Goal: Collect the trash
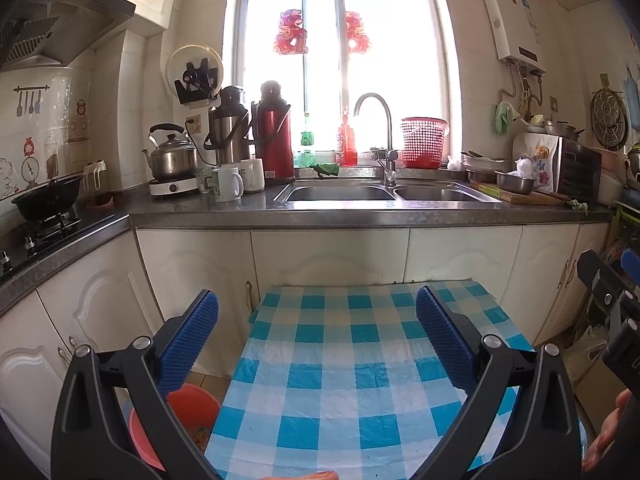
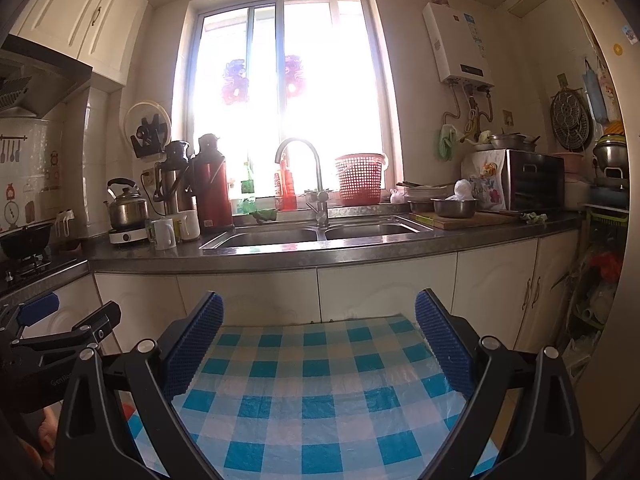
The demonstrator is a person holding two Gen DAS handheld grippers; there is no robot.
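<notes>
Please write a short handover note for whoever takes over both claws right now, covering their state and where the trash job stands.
Left claw: open, empty, held above the checked tablecloth.
Right claw: open, empty, above the same cloth, beside the left one.
Job's things: no trash shows on the visible cloth. A red basin with some scraps inside sits on the floor left of the table. Small green scraps lie on the counter's right end, next to the cutting board.
Done: nothing picked up, judging by the empty claws.
Left: find the trash and collect it, possibly into the basin.
</notes>
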